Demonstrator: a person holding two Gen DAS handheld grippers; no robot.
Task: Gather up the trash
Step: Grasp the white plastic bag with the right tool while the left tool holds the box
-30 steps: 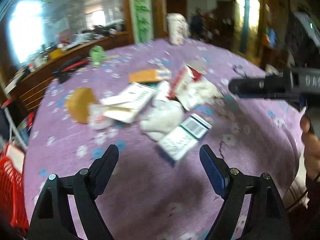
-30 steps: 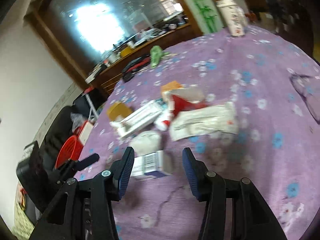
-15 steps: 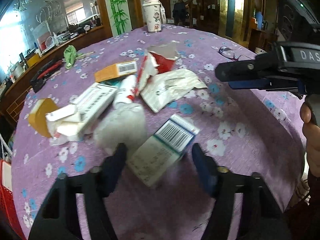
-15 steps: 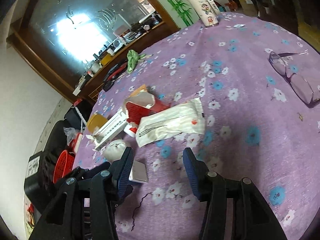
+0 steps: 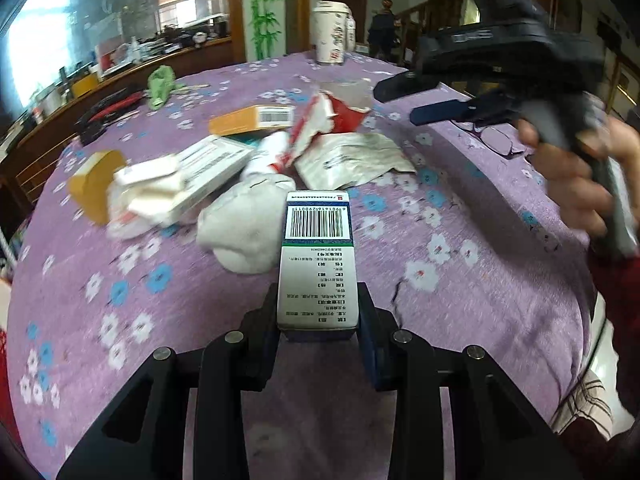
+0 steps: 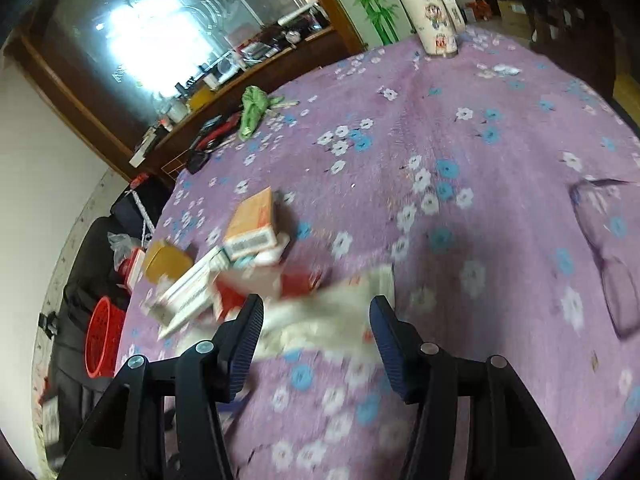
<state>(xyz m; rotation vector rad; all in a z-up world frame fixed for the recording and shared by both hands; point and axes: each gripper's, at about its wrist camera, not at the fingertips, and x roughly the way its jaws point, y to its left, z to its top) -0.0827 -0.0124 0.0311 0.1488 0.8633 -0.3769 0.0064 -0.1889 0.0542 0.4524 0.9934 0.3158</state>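
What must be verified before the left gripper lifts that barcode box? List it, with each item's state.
1. Barcode box between left gripper fingers: ok.
2. Jaws settled on the box: not ok, closing.
3. Box free of crumpled white tissue beside it: cannot tell.
4. Right gripper clear of the left's path: ok, open, jaws opening over the white pouch.
5. Red basket reachable beside the table: cannot tell.
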